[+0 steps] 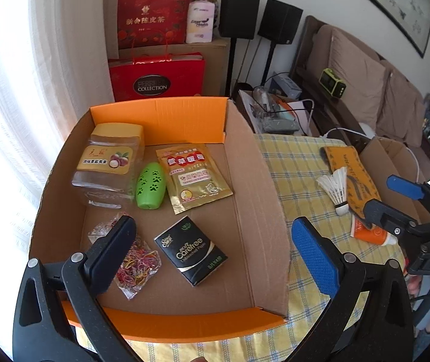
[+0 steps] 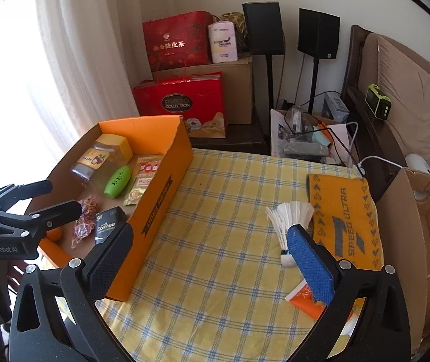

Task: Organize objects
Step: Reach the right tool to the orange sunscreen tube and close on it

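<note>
Three things lie outside the box [image 2: 157,199] on the checked tablecloth [image 2: 215,256]: a shuttlecock [image 2: 290,220], a yellow towel [image 2: 347,220] and an orange tube [image 2: 306,300]. The shuttlecock lies just ahead of the right gripper [image 2: 208,259], by its blue finger, cork end nearest, feathers pointing away. Both grippers are spread wide and empty; the left gripper [image 1: 211,250] hangs over the box (already holding a jar, packets and hair bands), so the right is nearer. Behind: curtain, speakers, sofa.

Under our left tongs [image 1: 215,250] we see matt cardboard box [image 1: 263,199], glossy foil packet [image 1: 195,176], clear plastic jar [image 1: 106,169].
</note>
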